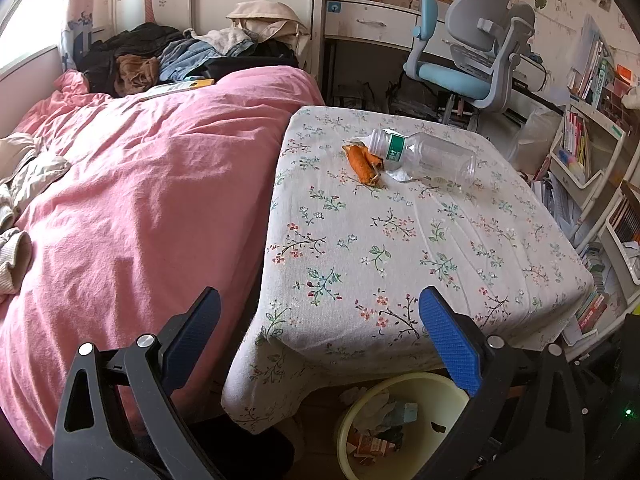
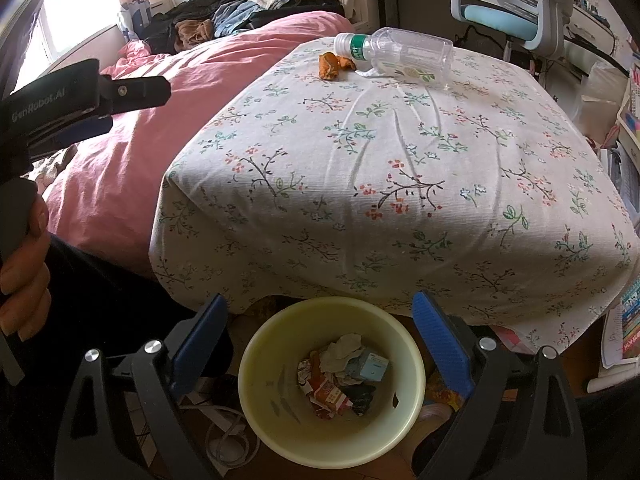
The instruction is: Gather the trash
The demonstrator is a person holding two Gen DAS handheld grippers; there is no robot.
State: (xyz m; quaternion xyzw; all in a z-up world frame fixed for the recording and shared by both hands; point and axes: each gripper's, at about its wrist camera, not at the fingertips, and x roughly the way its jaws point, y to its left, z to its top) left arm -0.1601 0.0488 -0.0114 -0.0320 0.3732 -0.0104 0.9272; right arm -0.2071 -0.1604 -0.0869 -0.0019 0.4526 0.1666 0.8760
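My left gripper (image 1: 320, 340) is spread wide, nothing between the blue pads, hovering over the near left corner of the table (image 1: 400, 240) beside the pink bed (image 1: 140, 180); my right gripper (image 2: 320, 340) is also spread wide and empty, hanging right above the yellow bin (image 2: 256, 364) on the floor at the table's near edge; bin already holds crumpled paper, a small blue box and red-white wrappers; on the floral tablecloth, toward the far edge, a clear plastic bottle (image 1: 428, 156) lies on its side, white cap pointing toward the bed side, green label near the neck; an orange peel (image 1: 362, 164) lies just beside the bottle neck, touching or nearly so, can't tell which; a white scrap sits under the bottle's neck end; rest of the tabletop is bare cloth; in the right view my left hand (image 2: 24, 264) grips the black handle of the left tool at the picture's left edge; blue-grey chair (image 1: 472, 52) stands beyond the table's far edge; clothes pile at the bed's far end.
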